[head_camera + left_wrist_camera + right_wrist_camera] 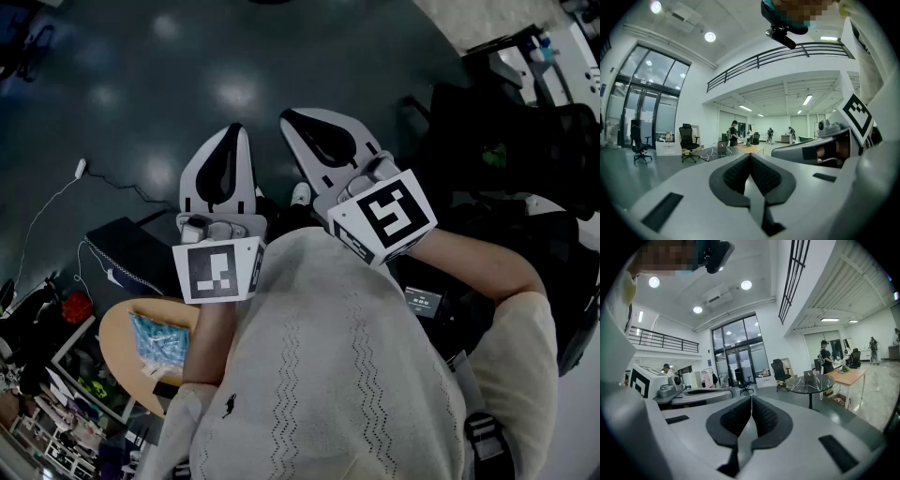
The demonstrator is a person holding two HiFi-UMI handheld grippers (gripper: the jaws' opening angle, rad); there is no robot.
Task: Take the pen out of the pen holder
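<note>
No pen and no pen holder shows in any view. In the head view both grippers are held up in front of the person's chest, side by side and pointing away from the body. My left gripper point(233, 128) is shut with nothing between its dark pads point(751, 158). My right gripper point(287, 117) is also shut and empty point(751, 400). Each gripper shows at the edge of the other's view: the right one point(820, 146) on the right, the left one point(701, 394) on the left.
Below lies dark glossy floor with a black box point(131, 248) and a white cable point(56, 192). A small round wooden table point(117, 333) carries a blue packet point(157, 340). Black chairs point(525, 122) stand at right. Further off are a marble table point(811, 380), a desk point(851, 376) and people.
</note>
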